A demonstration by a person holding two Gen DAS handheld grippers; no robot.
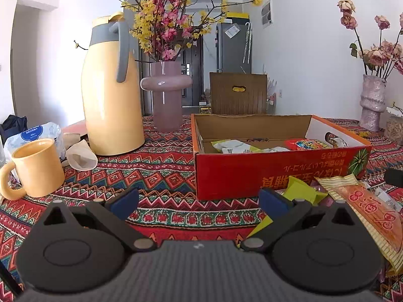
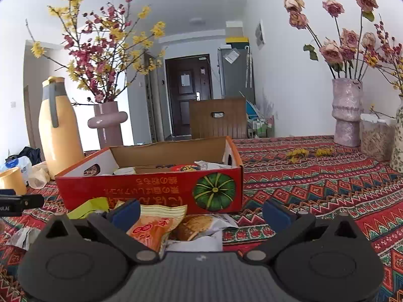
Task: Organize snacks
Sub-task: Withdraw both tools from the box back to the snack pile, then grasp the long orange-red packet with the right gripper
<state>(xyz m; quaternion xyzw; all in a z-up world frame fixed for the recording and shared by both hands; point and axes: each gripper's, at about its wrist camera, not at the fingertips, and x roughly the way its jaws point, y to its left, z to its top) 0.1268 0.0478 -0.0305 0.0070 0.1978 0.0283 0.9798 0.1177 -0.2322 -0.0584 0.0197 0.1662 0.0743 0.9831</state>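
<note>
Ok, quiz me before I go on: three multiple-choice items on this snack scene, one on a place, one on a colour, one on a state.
1. Where does the orange snack packet lie?
A. inside the box
B. on the tablecloth in front of the red box
C. beside the mug

2. What colour is the thermos jug?
A. pale yellow with a grey handle
B. red
C. white

3. How is the right gripper?
A. shut on a packet
B. open, holding nothing
C. out of view

Key: B, the packet rests on cloth outside the box; A, a yellow body with a grey band; B, its fingers stand wide apart.
</note>
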